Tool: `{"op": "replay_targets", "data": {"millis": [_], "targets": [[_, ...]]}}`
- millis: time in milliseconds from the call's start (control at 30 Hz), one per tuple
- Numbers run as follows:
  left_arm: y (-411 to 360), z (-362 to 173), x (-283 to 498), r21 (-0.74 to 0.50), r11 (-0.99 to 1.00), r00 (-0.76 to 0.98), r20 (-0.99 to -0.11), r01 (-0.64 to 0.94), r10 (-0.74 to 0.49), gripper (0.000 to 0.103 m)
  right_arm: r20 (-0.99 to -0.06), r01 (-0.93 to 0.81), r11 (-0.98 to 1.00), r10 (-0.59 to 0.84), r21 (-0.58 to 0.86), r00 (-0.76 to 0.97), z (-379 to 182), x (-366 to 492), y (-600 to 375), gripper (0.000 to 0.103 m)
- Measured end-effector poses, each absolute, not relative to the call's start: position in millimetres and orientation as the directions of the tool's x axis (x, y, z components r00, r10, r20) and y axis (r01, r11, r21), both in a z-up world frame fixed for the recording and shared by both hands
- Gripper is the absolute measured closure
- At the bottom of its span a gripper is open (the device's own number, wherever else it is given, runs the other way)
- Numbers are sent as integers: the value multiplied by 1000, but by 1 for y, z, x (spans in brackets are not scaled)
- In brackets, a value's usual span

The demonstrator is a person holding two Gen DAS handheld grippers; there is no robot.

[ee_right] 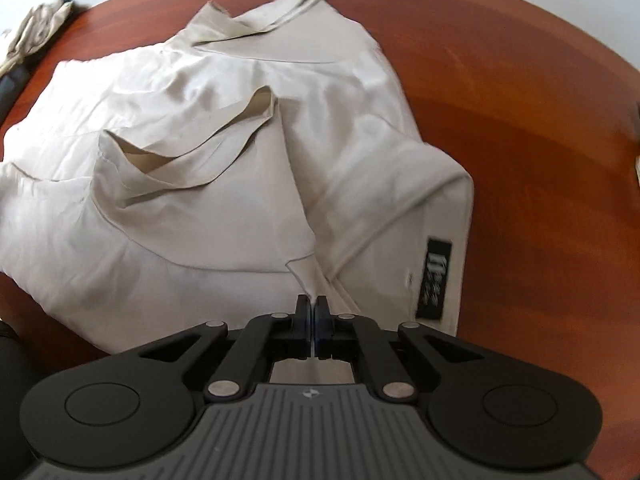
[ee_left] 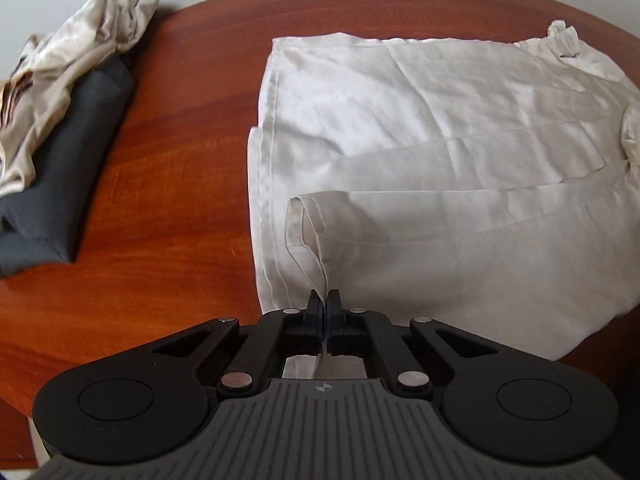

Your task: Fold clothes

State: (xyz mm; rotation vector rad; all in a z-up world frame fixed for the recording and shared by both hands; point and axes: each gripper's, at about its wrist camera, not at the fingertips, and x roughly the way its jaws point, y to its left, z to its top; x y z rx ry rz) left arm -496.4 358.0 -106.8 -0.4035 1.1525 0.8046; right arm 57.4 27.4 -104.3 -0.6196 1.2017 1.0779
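A white shirt (ee_left: 440, 140) lies spread on the round wooden table (ee_left: 180, 160). My left gripper (ee_left: 325, 298) is shut on the shirt's sleeve cuff (ee_left: 306, 232), which is lifted a little off the body of the shirt. In the right wrist view the same shirt (ee_right: 200, 160) shows its open collar (ee_right: 180, 152) and a black label (ee_right: 434, 280). My right gripper (ee_right: 311, 303) is shut on a fold of the shirt's fabric near its near edge.
A pile of clothes sits at the table's left: a crumpled cream garment (ee_left: 72, 68) on a folded dark grey one (ee_left: 68, 184). It also shows at the far left in the right wrist view (ee_right: 36, 28). Bare wood (ee_right: 540, 160) lies right of the shirt.
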Motion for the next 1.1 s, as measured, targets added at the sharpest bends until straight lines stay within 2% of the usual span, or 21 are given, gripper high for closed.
{"op": "replay_targets", "data": {"millis": [100,133,167,200,233,267,300,467,700,1100], "targets": [[360,-114,-491,136,670,151,-924,-730,352,98,-946,-894,424,323,145,0,-107,57,21,98],[360,-112,-490,138,673,154,-922,-726,355,90,-947,-892,430,321,142,4,-108,56,19,96],[359,-109,-490,137,677,162,-919,-723,360,74,-946,-893,430,322,130,17,-107,55,18,86],[359,-106,-489,137,681,170,-916,-719,364,64,-944,-895,428,328,126,24,-104,54,18,78],[357,-101,-488,144,689,184,-907,-710,379,56,-942,-897,425,336,125,28,-101,55,19,75],[354,-95,-487,151,697,199,-897,-701,394,55,-939,-898,422,343,124,31,-97,55,19,69],[353,-92,-486,153,701,205,-894,-696,398,54,-936,-900,419,350,123,35,-94,55,20,68],[347,-70,-470,139,722,251,-879,-678,405,49,-921,-907,405,386,119,51,-78,56,22,67],[328,-51,-427,113,765,324,-859,-634,396,49,-910,-918,377,411,121,48,-62,60,32,67],[266,-44,-321,30,896,472,-842,-443,262,49,-898,-938,307,441,157,-6,-54,65,51,67]]}}
